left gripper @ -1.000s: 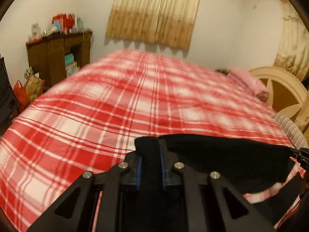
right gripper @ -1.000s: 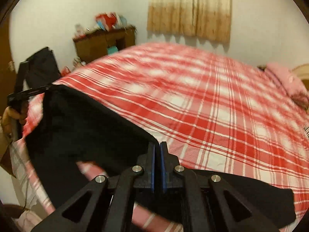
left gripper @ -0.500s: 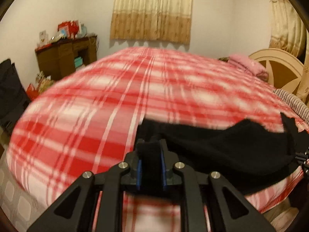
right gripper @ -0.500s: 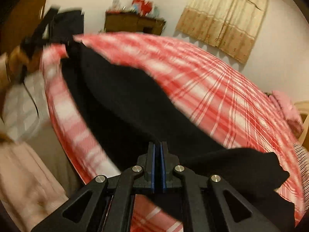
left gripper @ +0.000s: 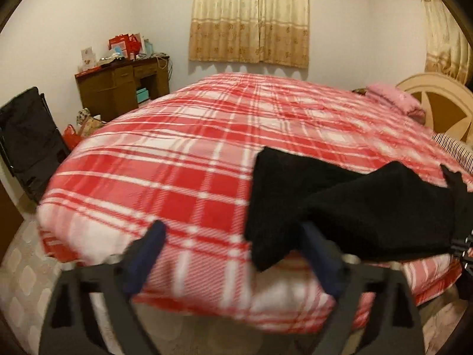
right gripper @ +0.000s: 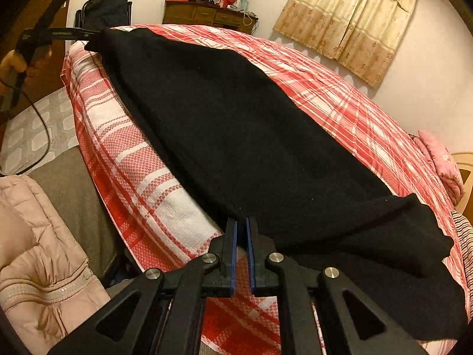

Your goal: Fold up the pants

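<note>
Black pants [right gripper: 236,136] lie spread along the near edge of the red plaid bed [right gripper: 340,100]. My right gripper [right gripper: 241,230] has its jaws slightly parted at the pants' near edge, a thin gap between the blue pads. My left gripper [left gripper: 233,239] is open wide, blurred, with the pants [left gripper: 340,204] draped over its right finger [left gripper: 322,263]. In the right wrist view the left gripper [right gripper: 88,34] shows at the pants' far corner, held by a hand.
A brown desk [left gripper: 121,88] with clutter stands by the wall. A black bag [left gripper: 26,139] sits on a chair at the left. A pink pillow [left gripper: 396,100] and a headboard [left gripper: 443,106] are at the right. A pink jacket sleeve [right gripper: 38,260] is close by.
My left gripper has opened and let go of the pants, which have dropped onto the bed. My right gripper has lowered its end of the pants and its jaws have parted slightly.
</note>
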`<state>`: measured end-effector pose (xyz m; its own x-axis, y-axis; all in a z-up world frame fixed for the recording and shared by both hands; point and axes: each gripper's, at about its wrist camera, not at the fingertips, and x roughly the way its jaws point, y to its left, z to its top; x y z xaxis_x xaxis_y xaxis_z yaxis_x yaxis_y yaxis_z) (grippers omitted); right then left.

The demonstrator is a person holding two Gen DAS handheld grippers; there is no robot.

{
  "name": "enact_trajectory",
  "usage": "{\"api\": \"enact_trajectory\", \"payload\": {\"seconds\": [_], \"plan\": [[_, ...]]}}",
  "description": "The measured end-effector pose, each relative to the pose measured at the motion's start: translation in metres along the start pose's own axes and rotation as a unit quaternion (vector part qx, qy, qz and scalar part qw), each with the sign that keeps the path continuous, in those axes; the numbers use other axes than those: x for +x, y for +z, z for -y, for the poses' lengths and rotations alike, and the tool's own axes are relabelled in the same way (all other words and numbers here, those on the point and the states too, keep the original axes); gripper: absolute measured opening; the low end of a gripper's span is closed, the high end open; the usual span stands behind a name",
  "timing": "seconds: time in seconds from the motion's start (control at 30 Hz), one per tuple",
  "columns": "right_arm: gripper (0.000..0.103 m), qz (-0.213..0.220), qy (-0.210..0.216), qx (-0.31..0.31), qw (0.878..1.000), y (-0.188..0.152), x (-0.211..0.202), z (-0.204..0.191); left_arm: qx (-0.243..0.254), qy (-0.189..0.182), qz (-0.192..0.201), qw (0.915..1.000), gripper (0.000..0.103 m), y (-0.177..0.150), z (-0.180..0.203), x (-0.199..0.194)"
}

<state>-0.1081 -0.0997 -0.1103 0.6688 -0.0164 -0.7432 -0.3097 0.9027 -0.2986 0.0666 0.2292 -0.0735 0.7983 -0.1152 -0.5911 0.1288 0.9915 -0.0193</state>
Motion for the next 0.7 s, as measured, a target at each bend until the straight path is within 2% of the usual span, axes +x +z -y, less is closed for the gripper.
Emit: {"api": "enact_trajectory", "payload": {"seconds": [0.1, 0.17, 0.23, 0.3, 0.37, 0.4, 0.47, 0.53, 0.6, 0.67, 0.7], "plan": [[0.024, -0.006, 0.025, -0.018, 1.000, 0.004, -0.009, -0.001, 0.008, 0.049, 0.007, 0.9987, 0.098, 0.003, -0.015, -0.015], [0.044, 0.002, 0.053, -0.013, 0.998, 0.010, -0.021, 0.003, -0.006, 0.047, -0.007, 0.9989, 0.098, 0.011, -0.024, -0.022], [0.051, 0.034, 0.070, 0.005, 0.997, 0.020, -0.037, 0.009, -0.022, 0.032, -0.012, 0.9992, 0.098, 0.016, -0.027, -0.028], [0.051, 0.076, 0.070, 0.036, 0.994, 0.035, -0.049, 0.019, -0.041, 0.007, -0.018, 0.9990, 0.096, 0.020, -0.024, -0.031], [0.051, 0.102, 0.047, 0.069, 0.991, 0.053, -0.049, 0.029, -0.064, -0.049, -0.038, 0.9960, 0.088, 0.017, -0.011, -0.029], [0.051, 0.108, 0.041, 0.080, 0.990, 0.058, -0.045, 0.033, -0.074, -0.083, -0.053, 0.9924, 0.085, 0.014, -0.003, -0.026], [0.051, 0.116, 0.050, 0.110, 0.986, 0.068, -0.033, 0.039, -0.084, -0.163, -0.088, 0.9791, 0.080, 0.006, 0.021, -0.015], [0.051, 0.106, 0.068, 0.120, 0.985, 0.071, -0.018, 0.041, -0.082, -0.197, -0.098, 0.9720, 0.080, 0.001, 0.038, -0.005], [0.051, 0.080, 0.069, 0.115, 0.988, 0.066, 0.001, 0.035, -0.087, -0.202, -0.096, 0.9709, 0.080, 0.000, 0.046, 0.004], [0.051, 0.041, 0.073, 0.102, 0.991, 0.054, 0.021, 0.026, -0.136, -0.208, -0.085, 0.9650, 0.080, 0.002, 0.038, 0.017], [0.051, 0.028, 0.074, 0.099, 0.992, 0.047, 0.024, 0.024, -0.174, -0.220, -0.077, 0.9567, 0.081, 0.002, 0.030, 0.023]]}}
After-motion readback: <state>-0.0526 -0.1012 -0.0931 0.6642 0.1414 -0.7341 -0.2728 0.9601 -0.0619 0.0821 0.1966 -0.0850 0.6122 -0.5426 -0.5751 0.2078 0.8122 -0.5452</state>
